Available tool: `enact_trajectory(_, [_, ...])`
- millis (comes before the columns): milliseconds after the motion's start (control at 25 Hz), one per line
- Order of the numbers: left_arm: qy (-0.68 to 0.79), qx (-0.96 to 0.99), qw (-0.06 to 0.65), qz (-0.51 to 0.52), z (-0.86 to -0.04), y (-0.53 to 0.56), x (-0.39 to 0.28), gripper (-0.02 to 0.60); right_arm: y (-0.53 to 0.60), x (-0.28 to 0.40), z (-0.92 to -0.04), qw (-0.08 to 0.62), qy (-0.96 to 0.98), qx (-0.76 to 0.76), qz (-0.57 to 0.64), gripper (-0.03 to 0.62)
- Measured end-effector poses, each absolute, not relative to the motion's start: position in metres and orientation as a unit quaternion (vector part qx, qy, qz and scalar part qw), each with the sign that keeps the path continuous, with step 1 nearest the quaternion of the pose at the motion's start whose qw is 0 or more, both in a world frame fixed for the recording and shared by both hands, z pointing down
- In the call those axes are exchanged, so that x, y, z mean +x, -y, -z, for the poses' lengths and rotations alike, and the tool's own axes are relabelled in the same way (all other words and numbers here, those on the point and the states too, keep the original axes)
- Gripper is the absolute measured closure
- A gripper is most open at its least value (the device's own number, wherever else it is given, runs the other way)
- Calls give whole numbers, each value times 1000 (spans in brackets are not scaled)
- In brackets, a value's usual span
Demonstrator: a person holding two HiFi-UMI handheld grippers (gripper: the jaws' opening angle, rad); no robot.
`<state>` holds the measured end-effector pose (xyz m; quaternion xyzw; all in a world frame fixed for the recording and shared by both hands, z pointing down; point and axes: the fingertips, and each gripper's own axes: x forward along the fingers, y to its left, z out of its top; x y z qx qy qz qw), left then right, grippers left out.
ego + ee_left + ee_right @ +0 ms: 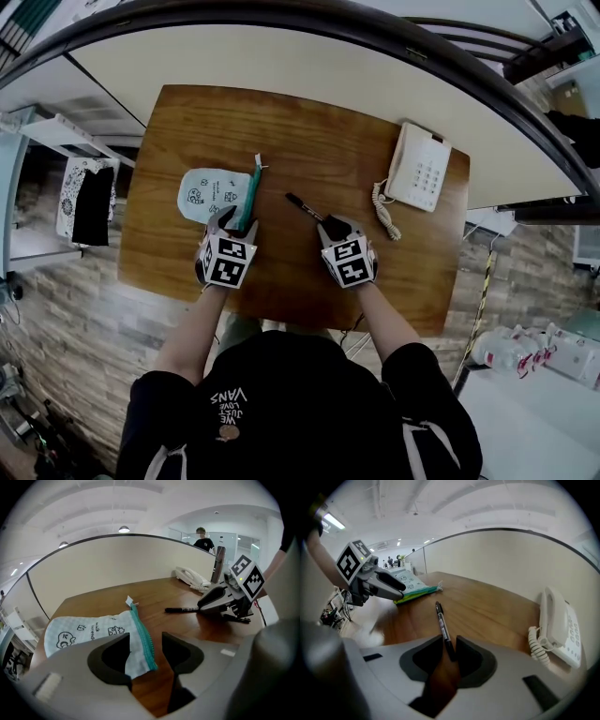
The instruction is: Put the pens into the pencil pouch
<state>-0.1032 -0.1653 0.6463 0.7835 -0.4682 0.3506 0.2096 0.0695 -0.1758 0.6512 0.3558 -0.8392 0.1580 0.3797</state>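
One pen [441, 618] lies between the jaws of the right hand-held gripper [449, 644].

Counter [281, 122]: wooden, right in front of you.
Phone [419, 167]: white, your far right; coiled cord [383, 211] alongside.

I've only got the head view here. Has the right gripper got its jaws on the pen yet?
Observer: Not yet. The right gripper view shows the pen with its near end between the jaws of the right gripper, and a gap beside it.
Operator: And the left one?
Observer: The jaws of the left gripper stand apart. The zipper corner of the pouch lies between them, unpinched.
Operator: Anyone nearby?
Observer: A person stands beyond the partition.
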Motion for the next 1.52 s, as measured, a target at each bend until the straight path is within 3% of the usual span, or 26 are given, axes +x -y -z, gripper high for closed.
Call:
enact_trajectory(240, [461, 772, 202, -388, -659, 173, -104, 386, 173, 68, -656, 379, 840, 355, -159, 536])
enact_trajectory(400, [466, 768, 188, -398, -659, 174, -108, 500, 174, 66, -652, 374, 834, 366, -176, 548])
enact_trajectory(520, [472, 771, 183, -387, -652, 175, -114, 535, 171, 60, -647, 366, 836, 367, -182, 548])
enact_trajectory(1040, [480, 811, 166, -290, -600, 168, -124, 549, 134, 14, -607, 315, 862, 350, -190, 549])
enact_trajectory(1520, [425, 859, 137, -251, -575, 139, -106, 551, 96, -19, -591, 316, 872, 325, -183, 549])
